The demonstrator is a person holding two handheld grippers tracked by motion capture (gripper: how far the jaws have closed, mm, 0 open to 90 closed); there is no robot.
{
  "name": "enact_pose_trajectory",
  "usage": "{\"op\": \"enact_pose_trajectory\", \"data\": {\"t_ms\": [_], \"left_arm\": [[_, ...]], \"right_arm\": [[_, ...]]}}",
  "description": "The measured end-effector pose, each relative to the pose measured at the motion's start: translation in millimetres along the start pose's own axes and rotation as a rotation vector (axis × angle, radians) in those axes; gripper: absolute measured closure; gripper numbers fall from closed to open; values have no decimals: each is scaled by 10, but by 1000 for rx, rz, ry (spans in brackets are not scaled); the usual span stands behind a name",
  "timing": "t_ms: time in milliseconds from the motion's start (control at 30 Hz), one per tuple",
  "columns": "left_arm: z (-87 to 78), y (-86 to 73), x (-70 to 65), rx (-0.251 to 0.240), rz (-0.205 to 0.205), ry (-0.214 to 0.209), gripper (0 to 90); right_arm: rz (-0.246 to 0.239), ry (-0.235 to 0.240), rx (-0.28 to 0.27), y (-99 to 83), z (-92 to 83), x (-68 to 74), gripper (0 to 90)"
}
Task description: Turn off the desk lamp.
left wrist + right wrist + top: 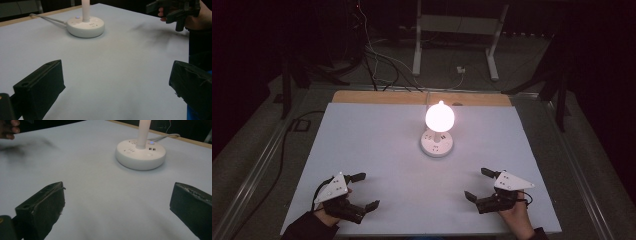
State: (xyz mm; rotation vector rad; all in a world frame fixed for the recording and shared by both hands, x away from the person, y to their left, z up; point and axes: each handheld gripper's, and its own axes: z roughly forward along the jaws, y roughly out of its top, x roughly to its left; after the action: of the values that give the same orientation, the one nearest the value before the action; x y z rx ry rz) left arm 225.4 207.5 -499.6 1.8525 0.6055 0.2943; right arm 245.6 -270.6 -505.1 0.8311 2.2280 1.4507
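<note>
1. White table sheet (377,150) spans your workspace.
2. Lit lamp (438,131) stands mid-table on its round base, well apart from both grippers.
3. Your left gripper (364,191) and right gripper (477,184) hover near the front edge, jaws spread wide, empty.

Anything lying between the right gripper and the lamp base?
Nothing: bare white tabletop runs from the open right gripper to the lamp base, seen in the right gripper view and the high view.
</note>
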Motion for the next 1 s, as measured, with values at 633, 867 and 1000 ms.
{"op": "enact_pose_trajectory", "data": {"t_ms": [633, 867, 1000], "left_arm": [[-6, -1, 9, 5, -9, -9, 4], [-14, 1, 12, 1, -14, -12, 4], [-12, -2, 16, 4, -14, -15, 4]], "right_arm": [[15, 0, 48, 8, 10, 0, 0], [29, 16, 80, 25, 21, 4, 0], [31, 16, 85, 50, 18, 6, 0]]}}
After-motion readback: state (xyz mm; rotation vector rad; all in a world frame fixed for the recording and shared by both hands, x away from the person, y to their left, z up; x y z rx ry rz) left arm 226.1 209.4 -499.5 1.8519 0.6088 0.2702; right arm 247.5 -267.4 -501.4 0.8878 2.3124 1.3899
